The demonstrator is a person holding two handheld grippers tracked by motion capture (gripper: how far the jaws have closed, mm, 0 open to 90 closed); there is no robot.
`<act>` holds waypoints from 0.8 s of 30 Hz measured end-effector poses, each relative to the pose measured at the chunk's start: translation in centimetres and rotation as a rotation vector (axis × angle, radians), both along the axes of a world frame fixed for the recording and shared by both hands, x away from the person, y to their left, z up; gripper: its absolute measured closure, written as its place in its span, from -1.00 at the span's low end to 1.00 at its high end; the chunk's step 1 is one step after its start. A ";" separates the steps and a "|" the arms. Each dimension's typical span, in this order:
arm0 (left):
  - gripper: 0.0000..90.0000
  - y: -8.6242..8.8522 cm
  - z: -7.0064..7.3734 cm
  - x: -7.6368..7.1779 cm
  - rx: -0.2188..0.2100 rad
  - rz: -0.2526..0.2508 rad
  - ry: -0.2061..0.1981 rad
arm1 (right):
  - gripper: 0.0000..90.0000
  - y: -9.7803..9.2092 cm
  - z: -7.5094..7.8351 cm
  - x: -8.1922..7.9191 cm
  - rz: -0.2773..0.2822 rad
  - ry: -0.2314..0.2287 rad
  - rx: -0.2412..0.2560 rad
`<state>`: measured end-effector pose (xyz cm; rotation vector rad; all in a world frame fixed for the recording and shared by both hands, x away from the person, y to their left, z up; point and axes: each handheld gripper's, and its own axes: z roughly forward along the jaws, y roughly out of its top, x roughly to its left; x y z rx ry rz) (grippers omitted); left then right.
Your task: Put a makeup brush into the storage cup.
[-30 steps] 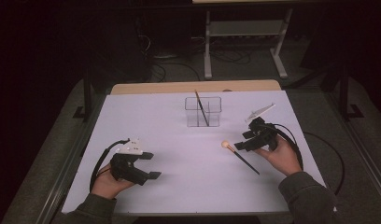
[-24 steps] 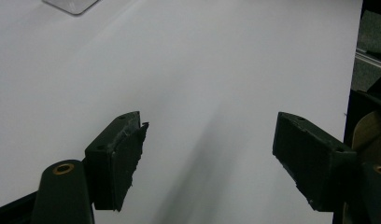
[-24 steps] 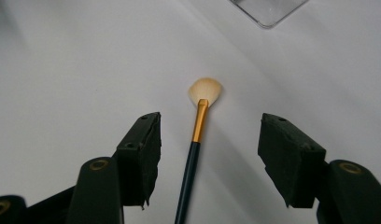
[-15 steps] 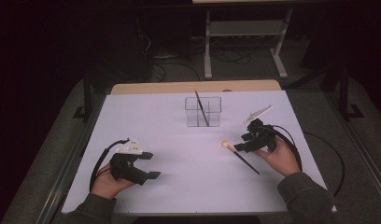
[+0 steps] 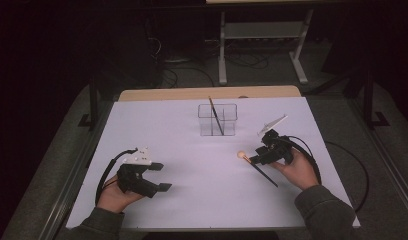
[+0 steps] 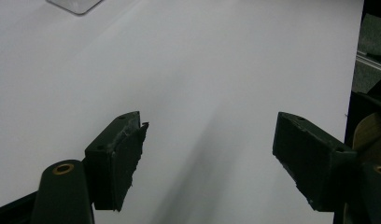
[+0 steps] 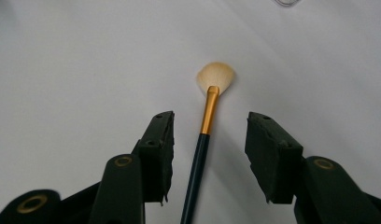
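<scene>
A makeup brush [image 7: 208, 116] with a pale fan tip, gold ferrule and dark handle lies flat on the white table. My right gripper [image 7: 209, 140] is open and straddles its handle, one jaw on each side, not touching it. From above, the brush [image 5: 257, 168] lies at the right, with my right gripper [image 5: 257, 159] over it. A clear holder [image 5: 218, 120] with one dark brush [image 5: 215, 115] leaning in it stands at the back centre. My left gripper [image 5: 159, 176] is open at the front left, with only bare table between its jaws [image 6: 207, 154].
The white table top [image 5: 192, 150] has a wooden strip along its far edge. Cables trail from both grippers, one looping off the right side. A metal stand [image 5: 262, 40] is on the floor behind the table.
My right gripper has dropped slightly lower over the brush handle. The left gripper has not moved.
</scene>
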<state>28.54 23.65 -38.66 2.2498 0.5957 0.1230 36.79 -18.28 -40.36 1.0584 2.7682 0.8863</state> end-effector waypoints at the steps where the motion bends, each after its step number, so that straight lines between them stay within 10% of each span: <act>1: -0.48 0.0 0.0 0.0 -0.001 0.000 0.000 | 0.15 0.0 0.0 0.0 0.001 0.005 0.000; 24: -0.48 0.0 0.0 0.0 -0.001 0.000 -0.001 | 0.40 0.4 -1.6 -0.1 0.010 0.055 -0.032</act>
